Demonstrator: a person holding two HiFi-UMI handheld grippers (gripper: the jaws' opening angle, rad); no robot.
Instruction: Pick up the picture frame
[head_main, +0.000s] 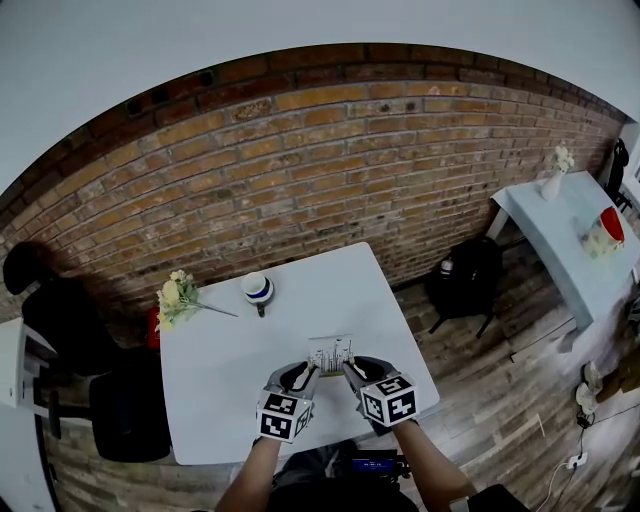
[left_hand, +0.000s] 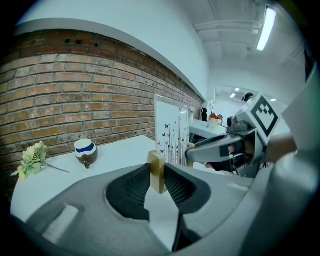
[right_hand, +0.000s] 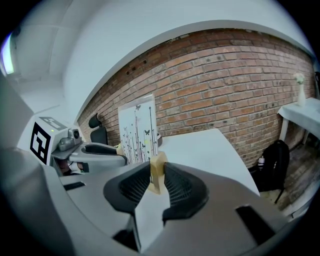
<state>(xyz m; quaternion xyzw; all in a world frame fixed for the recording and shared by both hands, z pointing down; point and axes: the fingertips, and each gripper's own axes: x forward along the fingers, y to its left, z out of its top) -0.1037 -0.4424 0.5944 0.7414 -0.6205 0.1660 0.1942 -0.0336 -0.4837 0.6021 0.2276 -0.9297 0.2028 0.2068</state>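
at the front of the worktop (head_main: 220, 390), the picture frame (head_main: 331, 353) stands upright. left claw (left_hand: 159, 175) and right claw (right_hand: 157, 175) each squeeze one end of it. if one hand pulls harder, it could twist, slip and fall.

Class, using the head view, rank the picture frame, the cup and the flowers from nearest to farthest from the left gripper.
1. The picture frame: clamped in the left gripper, near side.
2. The cup: farther back, slightly left.
3. The flowers: far back-left.
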